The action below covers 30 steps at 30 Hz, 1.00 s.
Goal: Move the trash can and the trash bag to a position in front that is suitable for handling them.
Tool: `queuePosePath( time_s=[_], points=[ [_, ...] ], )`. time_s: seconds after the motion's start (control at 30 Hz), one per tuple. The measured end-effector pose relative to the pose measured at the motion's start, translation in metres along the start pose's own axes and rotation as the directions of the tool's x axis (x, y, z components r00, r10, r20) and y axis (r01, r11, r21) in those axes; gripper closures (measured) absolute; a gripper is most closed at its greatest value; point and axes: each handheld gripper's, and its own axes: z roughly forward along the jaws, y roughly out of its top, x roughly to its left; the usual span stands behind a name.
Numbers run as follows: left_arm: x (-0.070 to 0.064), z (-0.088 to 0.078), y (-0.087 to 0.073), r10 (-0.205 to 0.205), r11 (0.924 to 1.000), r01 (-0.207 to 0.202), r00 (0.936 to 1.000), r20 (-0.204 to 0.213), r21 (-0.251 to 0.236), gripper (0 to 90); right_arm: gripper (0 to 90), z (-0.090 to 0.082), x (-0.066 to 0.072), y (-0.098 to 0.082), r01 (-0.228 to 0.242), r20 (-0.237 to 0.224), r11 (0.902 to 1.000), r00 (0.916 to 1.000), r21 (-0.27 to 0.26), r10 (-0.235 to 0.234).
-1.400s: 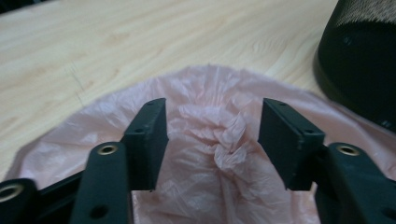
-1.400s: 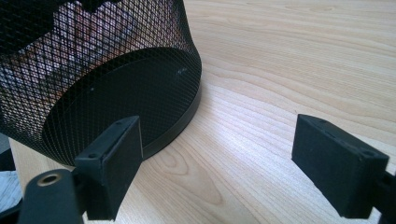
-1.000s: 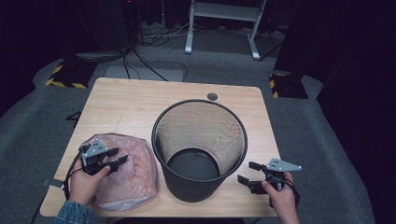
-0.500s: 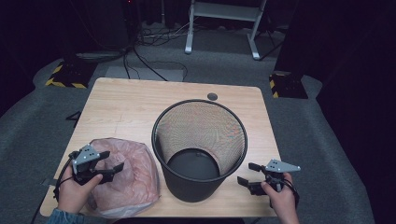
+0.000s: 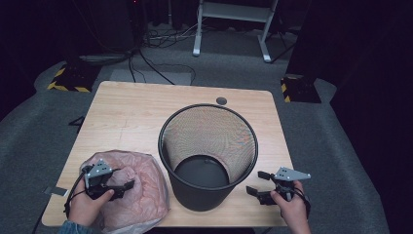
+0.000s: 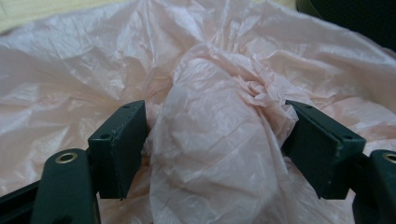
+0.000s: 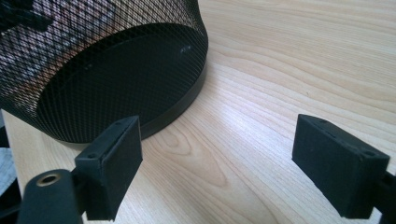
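The work in hand is lining the black mesh wastebasket (image 5: pixel 208 156) with the pink plastic bin bag (image 5: pixel 141 195), and by the look of it the step is taking a grip on the bag.

The bag lies crumpled on the table's near left corner, just beside the wastebasket's left wall. The left gripper (image 5: pixel 127 185) rests over it. In the left gripper view, a bunched fold of the bag (image 6: pixel 215 140) stands between the two jaws. The jaws have just been opening and now stand wide; the film brushes both pads, but the pads do not clamp it. The bag is therefore released, not grasped.

The right gripper (image 5: pixel 255 183) sits at the near right of the table, close to the wastebasket's base. In the right gripper view its jaws are spread apart over bare wood with nothing between them.

Next move, as judged: close the left jaws on the bunched fold, or reposition to find the bag's mouth edge, then lift. The thin film is slippery and may pull free of a shallow grip. The right gripper is well placed to steady the wastebasket or take the opposite edge.

The light wooden table (image 5: pixel 126 112) is bare apart from a small dark round insert (image 5: pixel 221 101) near its far edge. Grey carpet surrounds it. Cables (image 5: pixel 146 58), a metal frame (image 5: pixel 234 19) and yellow-black hazard striping (image 5: pixel 61 78) lie in the dark room beyond.
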Motion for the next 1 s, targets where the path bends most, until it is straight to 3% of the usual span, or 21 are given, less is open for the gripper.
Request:
queuePosePath(
  time_s=[0.07,0.2,0.43,0.67,0.9,1.0],
  points=[
    [0.000,0.000,0.000,0.005,1.0000,-0.006,0.9999,0.013,0.005,28.2,16.0,0.001,0.000,-0.001,0.005,0.010,0.9999,0.9999,0.011,-0.005],
    [-0.005,0.000,-0.001,0.002,1.0000,-0.002,0.9992,0.040,0.007,46.7,16.0,0.004,-0.001,-0.003,0.023,0.030,0.9989,0.9993,0.040,-0.024],
    [-0.008,-0.002,-0.001,0.026,0.9992,-0.024,0.9981,0.055,-0.031,66.7,17.8,0.009,-0.004,-0.008,0.016,0.039,0.9986,0.9991,0.051,-0.018],
    [-0.007,-0.010,0.005,0.048,0.9978,-0.046,0.9980,0.042,-0.049,70.3,18.0,0.011,-0.010,-0.013,0.035,0.105,0.9955,0.9935,0.088,-0.044],
    [-0.002,-0.024,0.012,0.051,0.9915,-0.045,0.9976,0.047,-0.122,70.4,19.1,0.013,-0.011,-0.014,0.053,0.117,0.9891,0.9908,0.138,-0.069],
    [0.000,-0.031,0.014,0.049,0.9889,-0.041,0.9977,0.048,-0.143,70.3,19.3,0.015,-0.010,-0.014,0.079,0.130,0.9825,0.9864,0.168,-0.101]
  ],
)
